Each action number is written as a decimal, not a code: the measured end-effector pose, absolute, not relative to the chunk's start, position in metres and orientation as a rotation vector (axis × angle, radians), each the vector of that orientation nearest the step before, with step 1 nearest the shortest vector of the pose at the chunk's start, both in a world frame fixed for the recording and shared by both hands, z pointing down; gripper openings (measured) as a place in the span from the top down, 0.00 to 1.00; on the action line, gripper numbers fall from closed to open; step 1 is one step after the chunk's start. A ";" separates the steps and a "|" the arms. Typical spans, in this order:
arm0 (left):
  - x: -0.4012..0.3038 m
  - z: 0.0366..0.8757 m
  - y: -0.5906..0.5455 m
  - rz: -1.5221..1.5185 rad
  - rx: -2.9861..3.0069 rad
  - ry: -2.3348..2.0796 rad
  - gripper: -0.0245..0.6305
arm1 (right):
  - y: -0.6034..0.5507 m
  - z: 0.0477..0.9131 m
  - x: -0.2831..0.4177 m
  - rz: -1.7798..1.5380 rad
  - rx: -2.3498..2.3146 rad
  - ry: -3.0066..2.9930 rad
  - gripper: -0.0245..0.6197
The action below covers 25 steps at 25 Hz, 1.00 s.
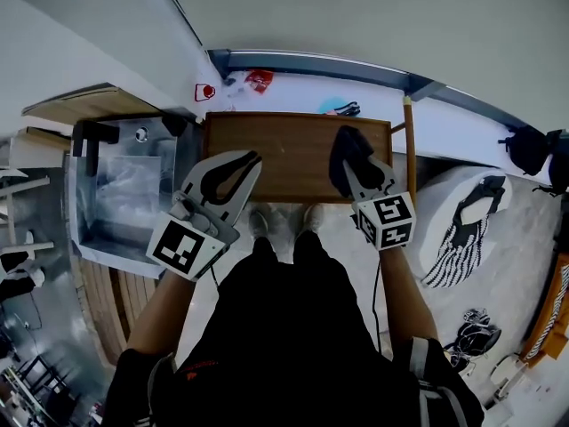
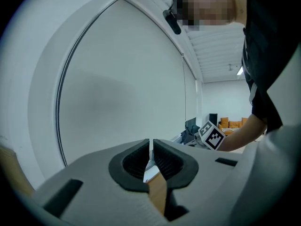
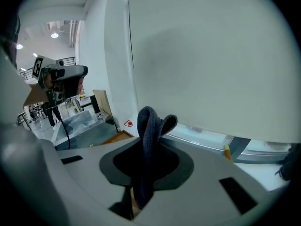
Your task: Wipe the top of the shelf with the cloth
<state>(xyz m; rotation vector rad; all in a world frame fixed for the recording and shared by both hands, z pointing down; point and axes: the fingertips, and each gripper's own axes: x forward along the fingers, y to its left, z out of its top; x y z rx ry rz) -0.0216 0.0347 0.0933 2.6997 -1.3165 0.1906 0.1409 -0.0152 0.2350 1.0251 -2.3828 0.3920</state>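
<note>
We poise cloth (image 1: 348,149) over shelf top (image 1: 284,154).
Right gripper (image 3: 149,149) clamps it, left gripper (image 2: 150,150) closed and empty; best pressed flat, swept edge to edge.

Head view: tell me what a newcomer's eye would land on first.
First, the dark cloth bunched in the jaws of the right gripper, over the right end of the wooden shelf top. Next, the left gripper, shut and empty, over the shelf's left end.
</note>
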 end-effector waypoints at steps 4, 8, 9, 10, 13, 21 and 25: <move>-0.034 0.080 0.042 0.164 2.710 -1.331 0.90 | -0.010 0.217 0.123 0.370 1.019 -2.410 0.87; -0.049 0.068 0.046 0.126 2.724 -1.351 0.90 | -0.006 0.201 0.102 0.337 1.010 -2.436 0.87; -0.053 0.065 0.047 0.116 2.728 -1.358 0.90 | -0.004 0.197 0.097 0.330 1.009 -2.442 0.87; -0.057 0.062 0.049 0.108 2.730 -1.363 0.90 | -0.003 0.194 0.092 0.323 1.009 -2.448 0.87; -0.070 0.057 0.053 0.088 2.734 -1.377 0.90 | 0.002 0.184 0.077 0.305 1.006 -2.466 0.87; -0.090 0.048 0.058 0.051 2.751 -1.394 0.90 | 0.009 0.156 0.041 0.258 1.001 -2.534 0.87; -0.094 0.046 0.060 0.031 2.756 -1.395 0.90 | 0.012 0.143 0.031 0.243 0.997 -2.562 0.87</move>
